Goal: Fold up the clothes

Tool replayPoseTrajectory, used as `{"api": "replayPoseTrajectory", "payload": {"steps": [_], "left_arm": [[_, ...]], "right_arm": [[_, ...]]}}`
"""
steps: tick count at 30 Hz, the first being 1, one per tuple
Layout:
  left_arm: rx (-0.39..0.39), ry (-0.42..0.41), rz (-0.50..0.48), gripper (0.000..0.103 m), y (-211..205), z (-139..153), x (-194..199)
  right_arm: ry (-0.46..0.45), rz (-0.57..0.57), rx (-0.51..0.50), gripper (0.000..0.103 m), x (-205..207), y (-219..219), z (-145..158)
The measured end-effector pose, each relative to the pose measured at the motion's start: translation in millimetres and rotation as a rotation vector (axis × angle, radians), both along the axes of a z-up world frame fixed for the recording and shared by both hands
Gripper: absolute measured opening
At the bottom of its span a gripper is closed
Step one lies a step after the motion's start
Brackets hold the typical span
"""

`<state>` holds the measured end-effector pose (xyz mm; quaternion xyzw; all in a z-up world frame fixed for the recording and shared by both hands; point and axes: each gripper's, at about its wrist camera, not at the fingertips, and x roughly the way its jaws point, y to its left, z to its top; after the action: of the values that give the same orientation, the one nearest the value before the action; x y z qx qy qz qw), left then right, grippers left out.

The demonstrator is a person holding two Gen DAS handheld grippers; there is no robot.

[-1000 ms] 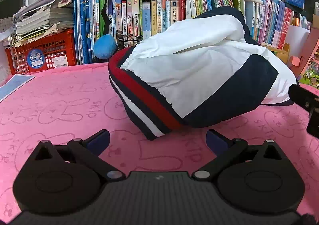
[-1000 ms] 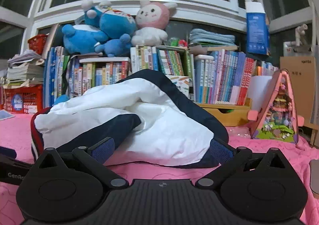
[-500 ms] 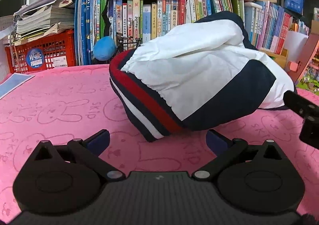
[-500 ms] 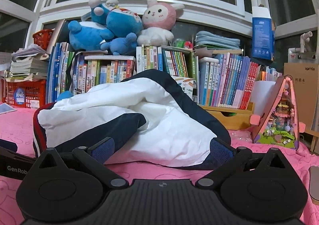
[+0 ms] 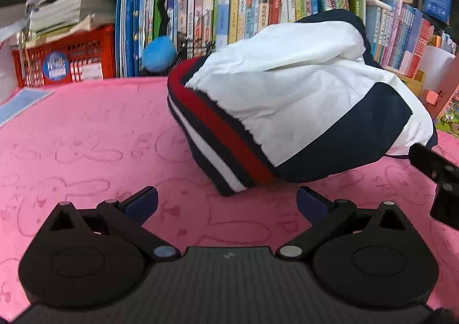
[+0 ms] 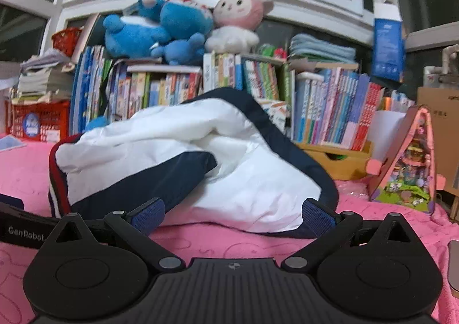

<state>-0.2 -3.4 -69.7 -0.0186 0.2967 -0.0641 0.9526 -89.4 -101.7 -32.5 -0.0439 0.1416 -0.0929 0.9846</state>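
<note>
A white and navy jacket [image 5: 301, 100] with a red, white and navy striped hem lies bunched in a heap on the pink mat [image 5: 86, 137]. It also shows in the right wrist view [image 6: 200, 169]. My left gripper [image 5: 226, 203] is open and empty, just in front of the striped hem. My right gripper [image 6: 232, 215] is open and empty, close to the jacket's near edge. The right gripper's black body [image 5: 439, 180] shows at the right edge of the left wrist view. The left gripper's body [image 6: 20, 226] shows at the left edge of the right wrist view.
A row of books [image 5: 243, 8] and plush toys [image 6: 172, 25] stand behind the jacket. A red crate [image 5: 66, 60] is at back left. A pink toy house [image 6: 407, 163] and a wooden box [image 6: 338, 160] stand at back right.
Both grippers have drawn back and lifted slightly; the jacket sits a little further off in both views. The jacket itself has not moved.
</note>
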Motion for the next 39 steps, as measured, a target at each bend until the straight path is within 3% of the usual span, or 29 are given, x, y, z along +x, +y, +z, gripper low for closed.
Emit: {"api": "replayPoseTrajectory", "payload": {"steps": [6, 9, 13, 18, 24, 27, 28, 29, 31, 35, 39], "left_arm": [[-0.062, 0.034, 0.000, 0.103, 9, -2, 3], [-0.078, 0.045, 0.000, 0.103, 12, -3, 4], [-0.086, 0.048, -0.003, 0.103, 12, -2, 6], [-0.154, 0.042, -0.017, 0.103, 19, -1, 8], [-0.257, 0.029, -0.014, 0.103, 31, -1, 7], [-0.259, 0.028, -0.013, 0.103, 31, -1, 7], [-0.256, 0.029, -0.013, 0.103, 30, -1, 8], [-0.253, 0.029, -0.013, 0.103, 29, -1, 8], [-0.250, 0.030, -0.013, 0.103, 29, -1, 8], [-0.236, 0.032, -0.011, 0.103, 29, -1, 8], [-0.184, 0.041, -0.008, 0.103, 22, -1, 10]], "right_arm": [[0.043, 0.168, 0.044, 0.103, 15, -4, 6], [0.039, 0.163, 0.034, 0.103, 39, -4, 29], [0.062, 0.159, 0.124, 0.103, 84, -3, 65], [0.222, 0.149, 0.215, 0.103, 171, 16, 76], [0.423, 0.093, 0.278, 0.102, 250, 43, 36], [0.430, 0.107, 0.340, 0.062, 253, 40, 27], [0.427, 0.133, 0.358, 0.036, 251, 37, 29], [0.428, 0.167, 0.383, 0.018, 247, 33, 32], [0.412, 0.192, 0.400, 0.013, 236, 23, 45], [0.294, 0.195, 0.374, 0.008, 194, -4, 84], [0.150, 0.093, 0.268, 0.005, 131, -56, 112]]}}
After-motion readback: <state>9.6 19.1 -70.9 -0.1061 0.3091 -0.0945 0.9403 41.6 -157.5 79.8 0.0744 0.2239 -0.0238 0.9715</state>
